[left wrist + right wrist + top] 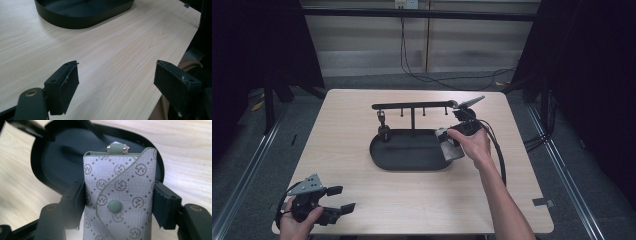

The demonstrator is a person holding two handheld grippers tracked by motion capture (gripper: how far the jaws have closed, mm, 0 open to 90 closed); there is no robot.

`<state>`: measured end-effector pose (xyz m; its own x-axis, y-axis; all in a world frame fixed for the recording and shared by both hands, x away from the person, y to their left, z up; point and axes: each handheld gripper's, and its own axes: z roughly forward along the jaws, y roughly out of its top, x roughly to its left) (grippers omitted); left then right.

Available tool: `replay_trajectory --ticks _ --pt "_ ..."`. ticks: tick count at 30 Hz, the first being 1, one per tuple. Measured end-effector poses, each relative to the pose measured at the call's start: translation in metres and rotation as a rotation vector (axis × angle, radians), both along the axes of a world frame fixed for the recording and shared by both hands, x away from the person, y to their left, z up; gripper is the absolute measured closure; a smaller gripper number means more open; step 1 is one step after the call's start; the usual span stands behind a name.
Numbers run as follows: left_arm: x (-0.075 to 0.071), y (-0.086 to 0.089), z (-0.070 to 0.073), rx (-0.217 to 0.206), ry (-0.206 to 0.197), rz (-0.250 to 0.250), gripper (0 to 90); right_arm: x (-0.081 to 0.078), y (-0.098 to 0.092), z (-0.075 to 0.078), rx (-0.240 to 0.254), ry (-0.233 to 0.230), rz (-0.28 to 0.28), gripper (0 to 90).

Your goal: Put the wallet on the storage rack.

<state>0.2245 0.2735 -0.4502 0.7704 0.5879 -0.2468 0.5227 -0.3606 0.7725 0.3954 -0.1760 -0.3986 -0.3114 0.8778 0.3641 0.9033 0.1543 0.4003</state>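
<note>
My right gripper [117, 207] is shut on a grey patterned key pouch [120, 195] with a round snap button, its pads pressing both sides. In the high view the pouch [450, 144] hangs over the right end of a black oval tray [384, 155], with the right gripper [451, 141] around it. A black T-shaped hanger stand [412, 106] with small hooks rises from the tray's back. My left gripper [341, 199] rests at the table's near left corner, open, nothing between its jaws. The left gripper view shows it [116, 82] above bare wood near the tray wall [82, 21].
The light wooden table [352, 120] has its near edge just under the left gripper. A small dark part hangs from a hook at the stand's left [382, 120]. Cables trail across the floor behind the table [432, 77]. Dark curtains flank both sides.
</note>
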Motion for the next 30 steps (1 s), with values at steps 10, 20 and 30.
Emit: replay_trajectory --ticks 10,20,30 --pt "0.0 -0.002 0.0 0.0 0.0 -0.011 18.7 0.005 -0.004 -0.02 0.045 -0.017 -0.059 34.6" --pt "0.0 0.0 0.0 -0.008 -0.007 -0.004 18.8 0.012 0.004 -0.037 0.072 -0.018 -0.077 34.5" --pt "0.002 0.002 -0.002 -0.002 0.007 0.002 18.8 0.019 0.011 -0.05 0.077 -0.002 -0.105 34.5"
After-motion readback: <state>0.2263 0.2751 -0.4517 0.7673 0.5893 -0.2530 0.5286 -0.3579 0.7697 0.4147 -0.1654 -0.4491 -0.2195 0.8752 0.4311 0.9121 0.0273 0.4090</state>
